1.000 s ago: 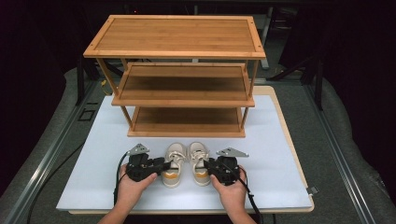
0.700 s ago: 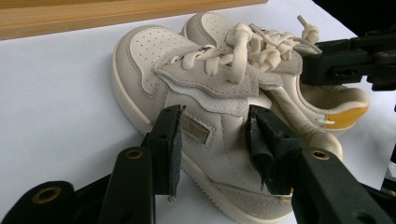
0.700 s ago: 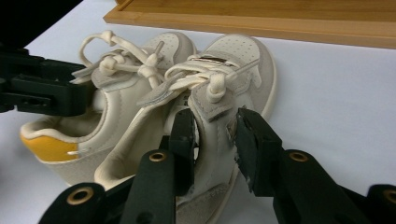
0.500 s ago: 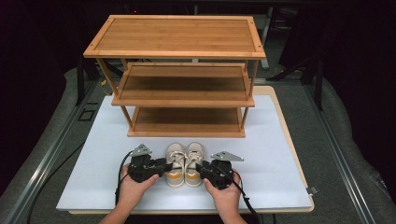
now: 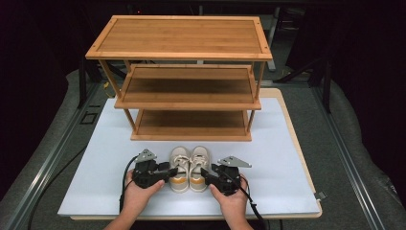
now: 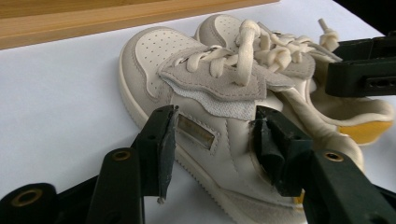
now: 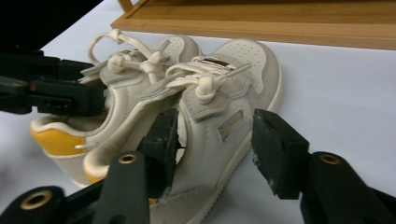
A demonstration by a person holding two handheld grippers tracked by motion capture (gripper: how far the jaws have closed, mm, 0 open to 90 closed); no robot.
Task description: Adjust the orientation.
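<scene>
presently the wooden shoe rack [image 5: 184,91] stands at the back of the desk [image 5: 287,158], all three shelves bare. pair of cream shoes [image 5: 188,168] sits side by side on the desk just in front of the rack, toes toward it. left hand-held gripper [image 5: 165,172] flanks the left shoe [image 6: 210,121], jaws spread and just been opening, pads off the leather. right hand-held gripper [image 5: 207,175] likewise straddles the right shoe [image 7: 219,130], jaws parted, just been opening. both hands low, near the desk's front edge.

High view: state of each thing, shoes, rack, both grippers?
left shoe: upright on mat, laced, between open jaws
right shoe: upright, laced, beside its pair
shoe rack: standing, shelves bare
left gripper: jaws just opened
right gripper: jaws just opened
</scene>
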